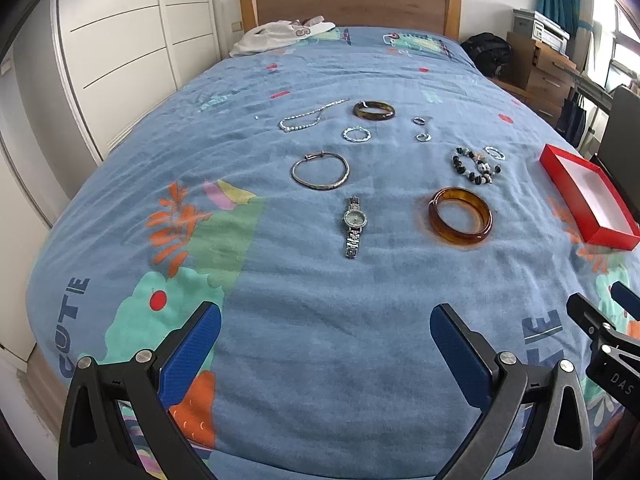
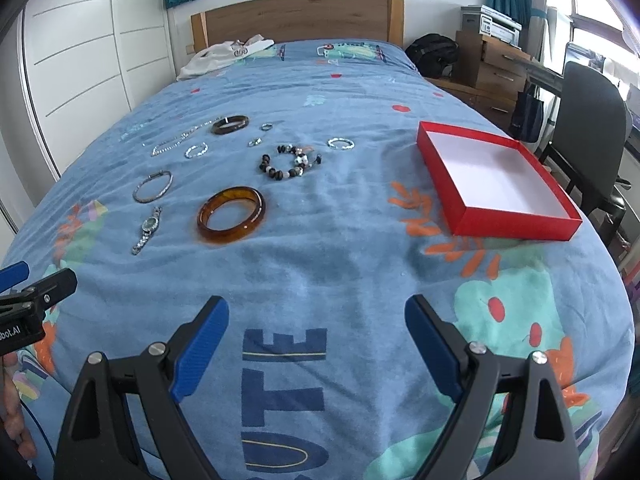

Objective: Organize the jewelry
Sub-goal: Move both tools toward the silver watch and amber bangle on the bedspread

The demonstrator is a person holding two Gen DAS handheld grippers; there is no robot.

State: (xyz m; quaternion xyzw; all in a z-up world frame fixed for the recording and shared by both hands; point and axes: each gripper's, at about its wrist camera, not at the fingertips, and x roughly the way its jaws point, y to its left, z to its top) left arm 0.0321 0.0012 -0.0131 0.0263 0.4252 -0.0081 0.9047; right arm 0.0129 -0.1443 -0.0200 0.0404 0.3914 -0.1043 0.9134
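Jewelry lies spread on a blue bedspread [image 1: 320,280]: an amber bangle [image 1: 460,216] [image 2: 231,214], a silver watch [image 1: 354,226] [image 2: 147,229], a silver bracelet [image 1: 320,171] [image 2: 153,186], a beaded bracelet [image 1: 476,166] [image 2: 289,162], a dark bangle [image 1: 374,110] [image 2: 230,124], a chain necklace [image 1: 308,117] [image 2: 180,140] and several small rings. An empty red box [image 1: 588,196] [image 2: 496,180] sits at the right. My left gripper [image 1: 325,344] and right gripper [image 2: 316,344] are both open and empty, near the bed's front edge, short of the jewelry.
A white garment [image 1: 280,36] lies by the wooden headboard [image 1: 352,4]. White wardrobe doors [image 1: 120,40] stand on the left. A black chair [image 2: 592,120], desk and drawers stand on the right of the bed.
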